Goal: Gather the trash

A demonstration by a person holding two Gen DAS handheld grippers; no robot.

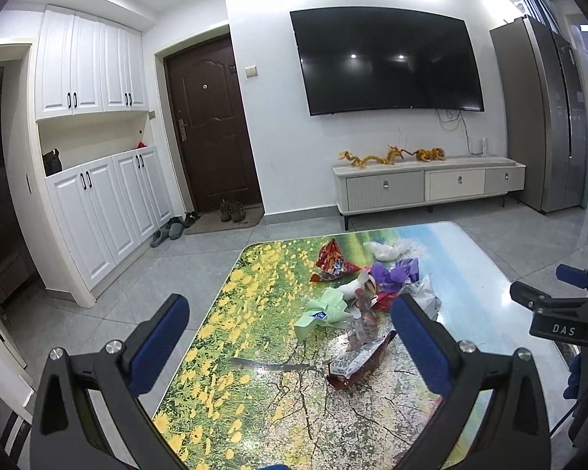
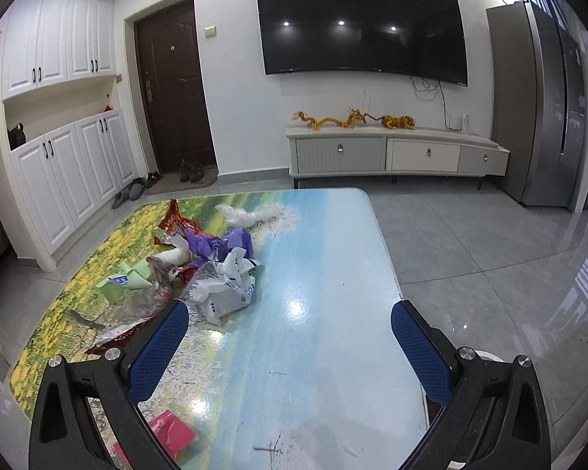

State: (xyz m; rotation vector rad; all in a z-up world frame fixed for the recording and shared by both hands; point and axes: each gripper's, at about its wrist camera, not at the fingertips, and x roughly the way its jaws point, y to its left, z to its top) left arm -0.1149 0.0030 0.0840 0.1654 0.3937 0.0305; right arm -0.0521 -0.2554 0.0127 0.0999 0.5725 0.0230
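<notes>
1. left hand-held gripper [image 1: 290, 325] spread wide, empty, above the near desk [image 1: 223, 352] edge.
2. right hand-held gripper [image 2: 290, 333] also spread, empty, over bare desk right of the pile.
3. trash pile [image 1: 356, 293] sits mid-desk: red snack wrapper [image 1: 356, 364] nearest, white crumpled bag [image 2: 227, 286] on its right side.
4. step looks like approach, nothing collected yet.
5. next: lower left onto the wrapper, then pinch.

The glossy landscape-printed counter [image 2: 333, 274] mirrors ceiling lights; crinkled white plastic bag [image 2: 225, 286] looks shiny; grey floor tiles [image 2: 490, 254] gleam.
</notes>
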